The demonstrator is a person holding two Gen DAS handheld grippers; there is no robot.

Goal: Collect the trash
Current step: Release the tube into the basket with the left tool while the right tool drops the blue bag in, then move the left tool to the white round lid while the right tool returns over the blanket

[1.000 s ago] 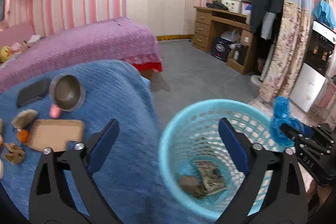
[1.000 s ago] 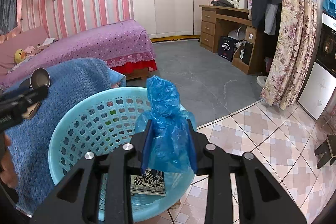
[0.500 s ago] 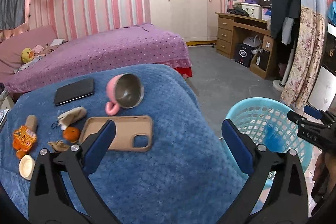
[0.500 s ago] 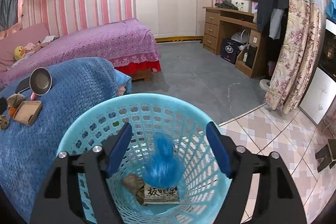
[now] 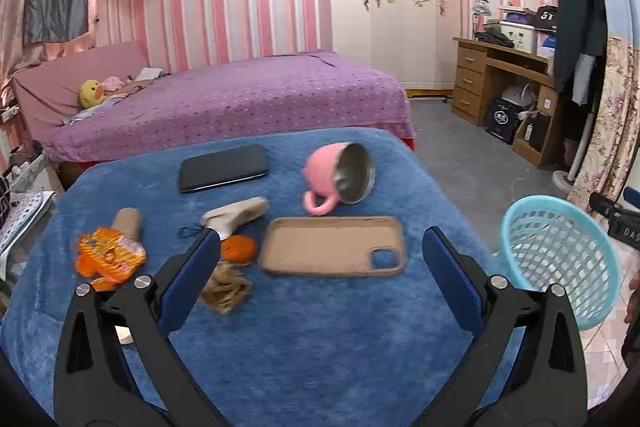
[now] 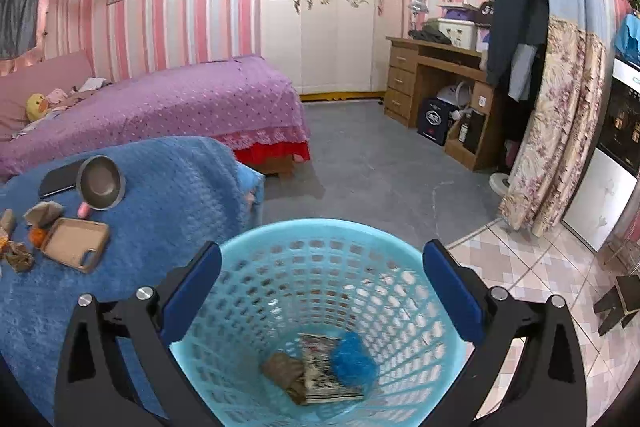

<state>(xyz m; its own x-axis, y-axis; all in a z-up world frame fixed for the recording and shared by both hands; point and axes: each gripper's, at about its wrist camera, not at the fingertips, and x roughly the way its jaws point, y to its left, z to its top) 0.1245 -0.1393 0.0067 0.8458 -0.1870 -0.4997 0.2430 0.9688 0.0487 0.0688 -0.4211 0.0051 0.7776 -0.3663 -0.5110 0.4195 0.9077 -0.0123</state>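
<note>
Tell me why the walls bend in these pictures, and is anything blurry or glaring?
Both views: a fisheye lens bows the striped walls and leaves dark corners. Left wrist view: the mug is slightly smeared; the case is sharp. Right wrist view: the basket rim is soft, its mesh blurred; the blue bag inside is fuzzy. No strong glare, even room light.

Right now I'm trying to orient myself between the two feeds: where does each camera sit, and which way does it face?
Left wrist: on the left gripper, angled down at the blue blanket with phone case, pink mug and scraps; its open fingers show, the right gripper at the right edge.
Right wrist: on the right gripper, looking down into the basket holding the blue bag; its fingers are opening, nothing between them.
Shared: basket, blanket, mug, case, bed.
</note>
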